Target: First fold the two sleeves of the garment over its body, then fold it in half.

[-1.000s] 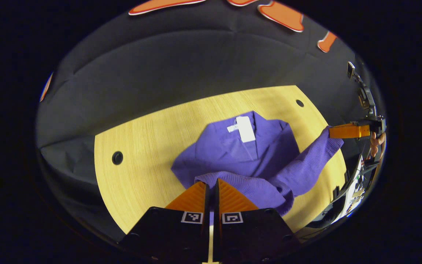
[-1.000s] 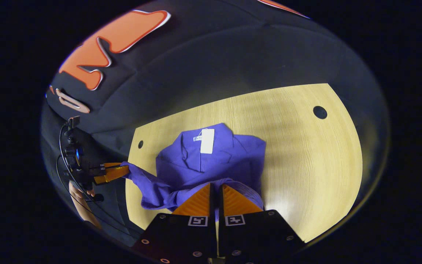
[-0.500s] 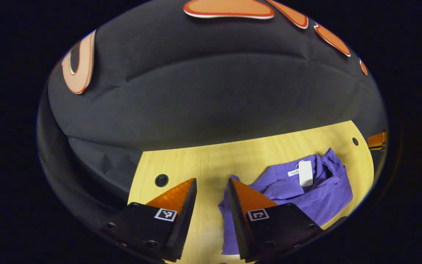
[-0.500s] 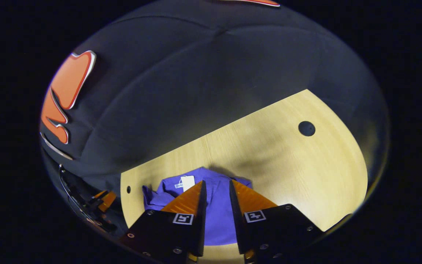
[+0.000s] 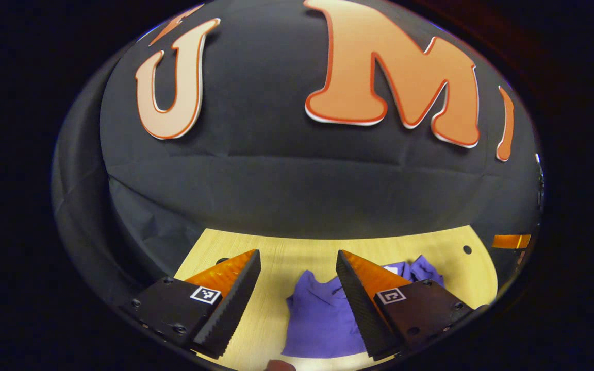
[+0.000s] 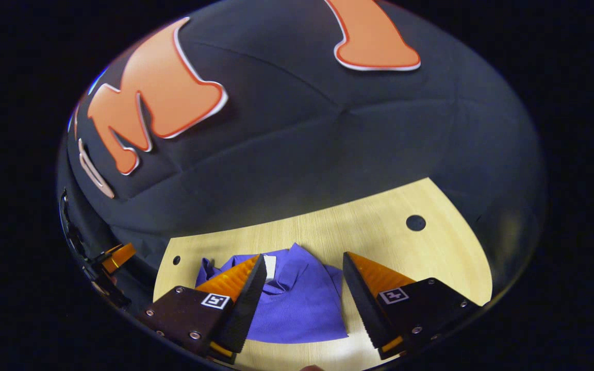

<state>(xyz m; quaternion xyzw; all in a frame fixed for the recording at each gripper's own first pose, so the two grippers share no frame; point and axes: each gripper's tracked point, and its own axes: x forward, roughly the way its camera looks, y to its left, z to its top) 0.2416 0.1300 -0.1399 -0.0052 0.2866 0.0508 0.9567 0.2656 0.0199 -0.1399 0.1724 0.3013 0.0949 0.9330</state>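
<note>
A purple knit garment (image 5: 323, 319) lies in a folded bundle on the wooden table (image 5: 286, 257), its white tag (image 6: 270, 267) near the collar. In the left gripper view my left gripper (image 5: 297, 263) stands open above the table, its fingers apart, with the garment showing between them below. In the right gripper view my right gripper (image 6: 303, 265) is open too, held above the garment (image 6: 297, 304) with nothing between its fingers. The other gripper (image 6: 114, 256) shows small at the far left of that view, and at the right edge of the left gripper view (image 5: 511, 240).
The table (image 6: 379, 232) has round cable holes (image 6: 415, 222) (image 6: 176, 260) (image 5: 466, 249) near its far edge. The black cloth wall stands right behind it. Bare wood lies to the right of the garment in the right gripper view.
Both grippers let go of the purple sleeves, opened wide and pulled up and back from the garment. The garment now lies as a bundle on the table.
</note>
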